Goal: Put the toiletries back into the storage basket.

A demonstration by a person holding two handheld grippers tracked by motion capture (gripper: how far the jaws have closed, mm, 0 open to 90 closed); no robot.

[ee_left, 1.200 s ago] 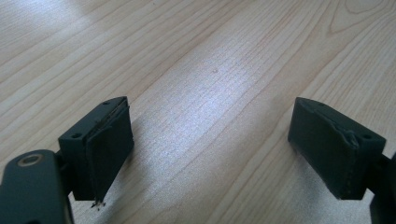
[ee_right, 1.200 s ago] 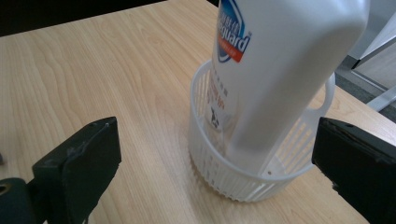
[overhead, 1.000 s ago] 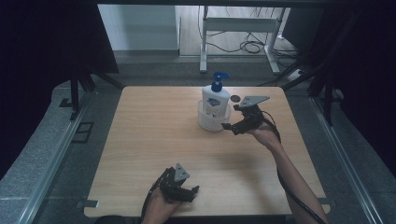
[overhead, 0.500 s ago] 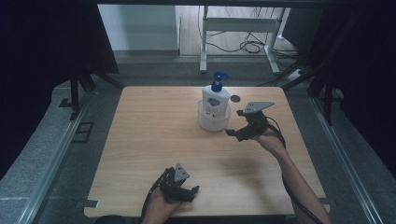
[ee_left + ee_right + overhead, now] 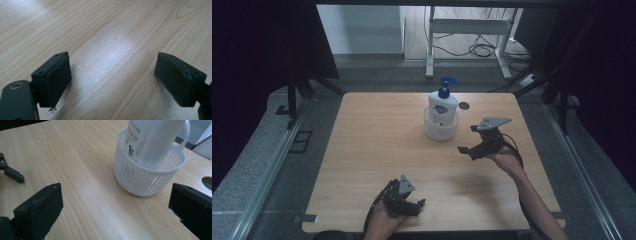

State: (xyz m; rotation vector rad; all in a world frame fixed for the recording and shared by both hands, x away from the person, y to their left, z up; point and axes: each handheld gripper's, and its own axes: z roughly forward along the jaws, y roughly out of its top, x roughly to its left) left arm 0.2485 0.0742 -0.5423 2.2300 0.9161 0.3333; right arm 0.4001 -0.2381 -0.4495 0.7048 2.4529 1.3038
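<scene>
A white pump bottle [image 5: 442, 107] with a blue pump head stands upright inside a white slotted basket [image 5: 440, 131] at the far middle of the wooden table [image 5: 377, 150]. My right gripper [image 5: 466, 140] hovers open just right of the basket and a little nearer, with nothing between its jaws. In the right gripper view, the basket [image 5: 140, 180] and bottle [image 5: 155, 142] lie ahead of the open right gripper [image 5: 117, 205], apart from it. My left gripper [image 5: 409, 202] rests open near the front edge. The left gripper [image 5: 116, 75] has bare wood between its jaws.
A dark round hole [image 5: 463, 105] sits in the tabletop just behind and right of the basket. Beyond the table's far edge stand a metal frame [image 5: 467, 30] and cables on the floor. Black curtains flank both sides.
My right gripper has drawn back from the basket, toward the person and slightly right. The left gripper has stayed put.
</scene>
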